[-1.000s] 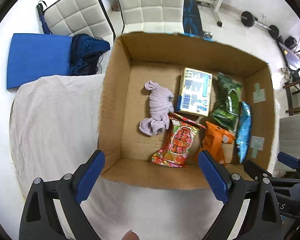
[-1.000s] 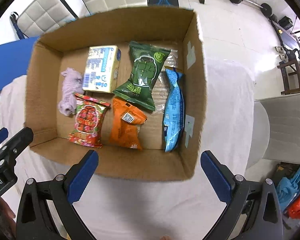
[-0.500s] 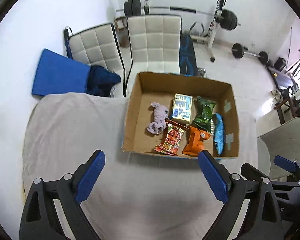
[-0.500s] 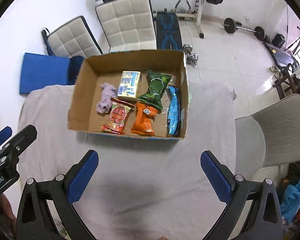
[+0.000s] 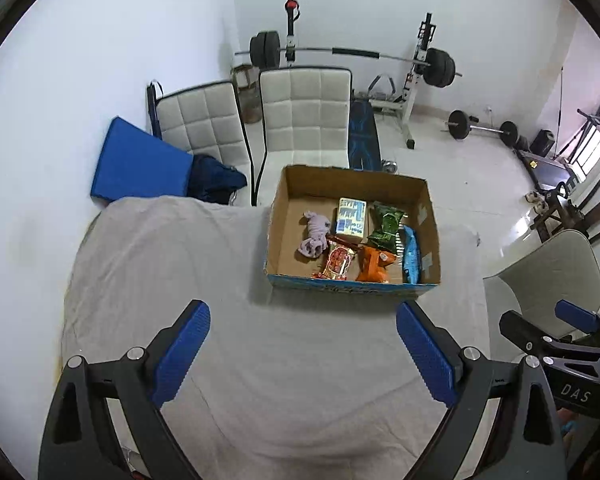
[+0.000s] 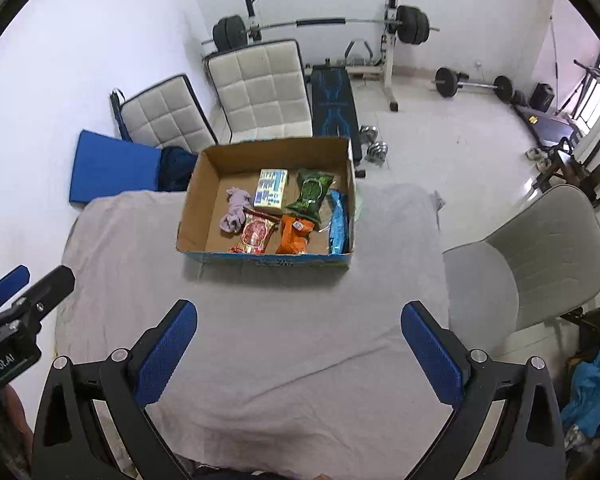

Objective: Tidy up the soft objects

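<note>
Six soft items sit in the cardboard box (image 5: 352,236), nothing loose on the bench (image 5: 180,280) cloth, so I judge the sort done or nearly done.

Left wrist view: left tongs (image 5: 302,350) are spread wide, nothing between the blue pads (image 5: 182,354), hovering above the near half of the bench, well short of the box. The box sits toward the far right part of the bench, open top up. Contents are packed to its right side: purple knotted cloth (image 5: 315,234) leftmost, tissue pack (image 5: 352,222) at the back, green snack bag (image 5: 386,226) beside it, red snack bag (image 5: 337,262) and orange snack bag (image 5: 374,266) against the near wall, blue snack bag (image 5: 411,254) along the right wall. The left third of the box floor is bare, likely just where drops landed. Part of the right tool shows at the right edge.

Right wrist view: right tongs (image 6: 298,350) are also wide open and empty, above the near bench edge, box straight ahead. Same layout: the items lie flat in two loose rows, touching or overlapping, none standing. The red bag's top corner overlaps the tissue pack's near edge. The box's far wall is about level with the far bench edge; padded chairs (image 6: 260,88) and the weight rack (image 6: 320,24) stand behind. A grey chair (image 6: 540,252) stands off the right bench edge.

Both tools held high and back reads as a retreat or overview pose: no grasp set up, no target lined up.
</note>
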The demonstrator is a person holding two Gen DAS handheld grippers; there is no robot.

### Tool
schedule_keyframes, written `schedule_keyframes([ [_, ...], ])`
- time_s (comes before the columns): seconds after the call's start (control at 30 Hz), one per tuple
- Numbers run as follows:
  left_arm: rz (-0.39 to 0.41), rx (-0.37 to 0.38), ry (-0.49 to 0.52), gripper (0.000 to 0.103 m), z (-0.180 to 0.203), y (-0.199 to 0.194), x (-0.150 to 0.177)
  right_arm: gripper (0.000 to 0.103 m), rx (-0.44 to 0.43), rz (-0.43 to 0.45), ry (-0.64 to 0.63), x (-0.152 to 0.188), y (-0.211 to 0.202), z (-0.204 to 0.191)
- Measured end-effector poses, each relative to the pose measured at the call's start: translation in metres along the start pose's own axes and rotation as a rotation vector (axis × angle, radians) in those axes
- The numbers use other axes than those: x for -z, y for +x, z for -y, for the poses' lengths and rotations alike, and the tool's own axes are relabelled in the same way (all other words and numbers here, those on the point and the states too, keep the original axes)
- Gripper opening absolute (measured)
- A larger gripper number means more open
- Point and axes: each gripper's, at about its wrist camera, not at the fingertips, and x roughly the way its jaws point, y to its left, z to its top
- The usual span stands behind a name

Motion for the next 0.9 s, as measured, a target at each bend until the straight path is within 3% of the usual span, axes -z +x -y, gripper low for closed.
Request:
schedule_keyframes([
  [0.43,0.042,0.003,0.003,0.096,0.009,-0.046,0.027,0.103,0.011,0.103,-0.028,0.042,-0.091,0.000],
  [0.67,0.070,-0.009,0.002,0.096,0.012,-0.059,0.034,0.103,0.008,0.124,-0.031,0.052,-0.111,-0.001],
  [0.9,0.119,-0.030,-0.001,0.096,0.014,-0.064,0.035,0.103,0.023,0.145,0.000,0.039,-0.103,0.005],
])
